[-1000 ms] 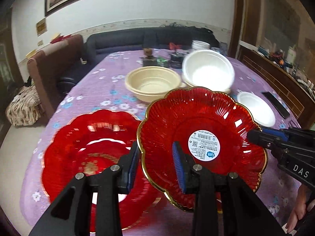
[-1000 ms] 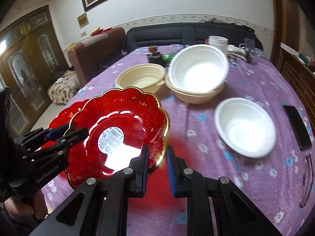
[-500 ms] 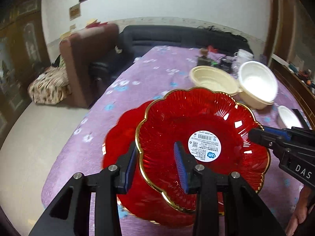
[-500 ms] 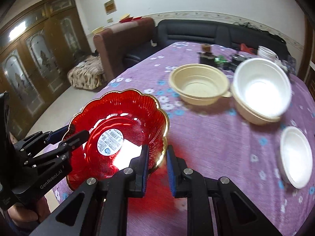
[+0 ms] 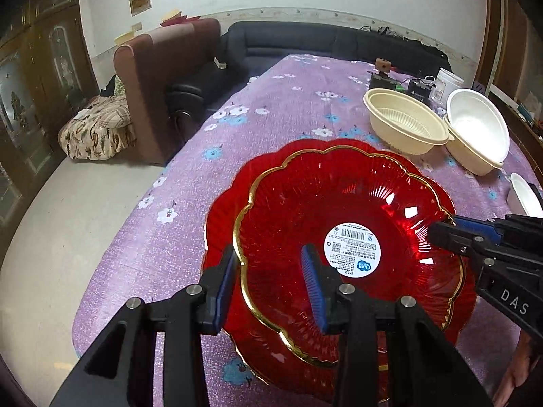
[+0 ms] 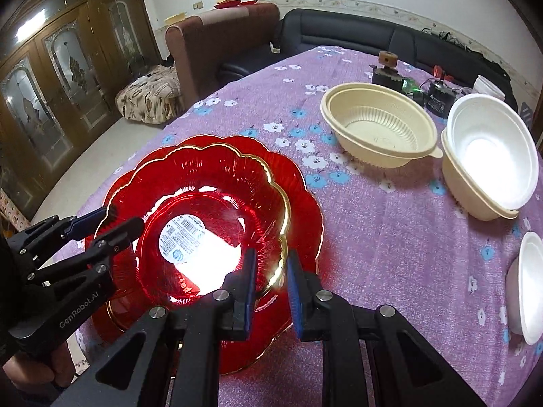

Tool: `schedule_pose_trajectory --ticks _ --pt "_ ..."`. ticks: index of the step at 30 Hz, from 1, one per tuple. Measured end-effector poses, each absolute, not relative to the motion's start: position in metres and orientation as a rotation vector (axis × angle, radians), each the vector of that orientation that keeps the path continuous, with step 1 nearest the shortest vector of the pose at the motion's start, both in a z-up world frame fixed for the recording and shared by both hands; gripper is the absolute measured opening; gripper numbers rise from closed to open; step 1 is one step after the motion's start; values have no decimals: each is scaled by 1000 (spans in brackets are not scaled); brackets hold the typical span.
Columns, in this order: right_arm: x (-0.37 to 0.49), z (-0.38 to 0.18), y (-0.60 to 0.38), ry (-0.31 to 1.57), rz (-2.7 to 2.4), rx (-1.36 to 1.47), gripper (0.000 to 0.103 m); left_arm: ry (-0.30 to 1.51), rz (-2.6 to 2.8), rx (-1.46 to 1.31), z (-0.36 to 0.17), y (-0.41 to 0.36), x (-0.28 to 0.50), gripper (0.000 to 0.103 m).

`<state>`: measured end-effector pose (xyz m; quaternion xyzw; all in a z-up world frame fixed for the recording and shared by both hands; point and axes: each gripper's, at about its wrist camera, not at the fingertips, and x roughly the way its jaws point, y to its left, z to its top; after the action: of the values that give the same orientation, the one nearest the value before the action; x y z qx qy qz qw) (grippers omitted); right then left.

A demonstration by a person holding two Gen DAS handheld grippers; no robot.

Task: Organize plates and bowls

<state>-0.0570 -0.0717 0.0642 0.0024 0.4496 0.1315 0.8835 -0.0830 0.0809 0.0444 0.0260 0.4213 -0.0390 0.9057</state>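
A red gold-rimmed plate (image 5: 339, 210) (image 6: 220, 183) with a white barcode sticker sits nested over a second red plate (image 5: 220, 210) (image 6: 305, 217) on the purple flowered tablecloth (image 5: 271, 108). My left gripper (image 5: 271, 285) (image 6: 122, 218) straddles the top plate's near-left rim. Its jaws are opening and stand wide apart, with the rim loose between them. My right gripper (image 6: 271, 278) (image 5: 444, 229) is shut on the opposite rim of the same plate.
A cream ribbed bowl (image 5: 404, 125) (image 6: 376, 125) and a white bowl (image 5: 475, 125) (image 6: 488, 149) nested in another cream bowl stand further back. A small white bowl (image 6: 529, 288) sits at the right. Small dark items stand at the far end. The table's left edge is close.
Both grippers carried the stickered plate leftward and down, from beside the other red plate to over it. The left jaws have widened around the rim.
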Motion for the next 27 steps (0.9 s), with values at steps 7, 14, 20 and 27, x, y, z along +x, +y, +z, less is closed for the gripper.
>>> schedule_pose_trajectory --ticks 7,14,20,27 --pt "-56 64 -67 926 268 -36 19 883 -98 68 44 76 -83 51" --pt "-52 65 -62 935 271 -78 19 902 -109 106 41 66 -82 66" --pt "-53 66 -64 947 282 -75 23 904 -103 116 40 66 -81 67" --pt "-59 74 -65 923 289 -75 33 869 -79 131 47 66 -84 79"
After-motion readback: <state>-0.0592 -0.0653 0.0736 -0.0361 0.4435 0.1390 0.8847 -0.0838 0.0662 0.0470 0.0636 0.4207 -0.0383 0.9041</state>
